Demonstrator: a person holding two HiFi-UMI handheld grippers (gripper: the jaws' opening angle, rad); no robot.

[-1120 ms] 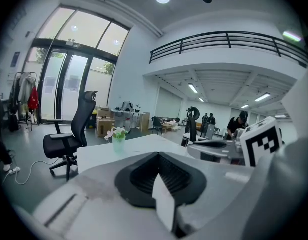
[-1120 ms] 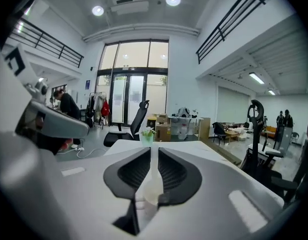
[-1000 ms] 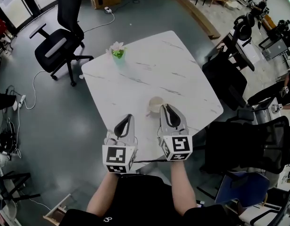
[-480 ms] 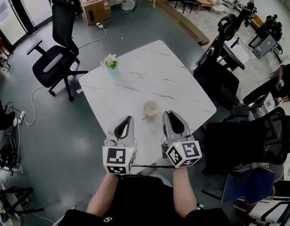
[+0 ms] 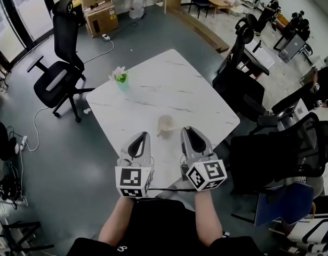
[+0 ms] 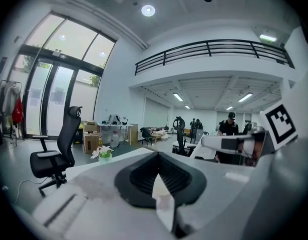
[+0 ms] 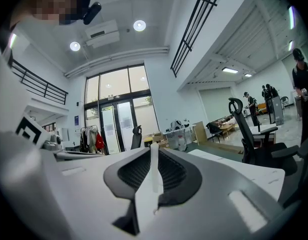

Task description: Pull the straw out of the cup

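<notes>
Marble-veined white table [image 5: 174,84] — round cream cup [image 5: 166,124] on top

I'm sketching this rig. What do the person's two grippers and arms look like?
The left gripper and right gripper are alike: pale grey shells, tongs lined with black ribbed pads, a white cube of black square markers at each rear. A thin black cable runs between them. The person wears a black top.

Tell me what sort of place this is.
Probably an open-plan office or lab workspace: black office chairs beside a marble-topped table, cardboard boxes, tall glass doors and a railed mezzanine overhead.
</notes>
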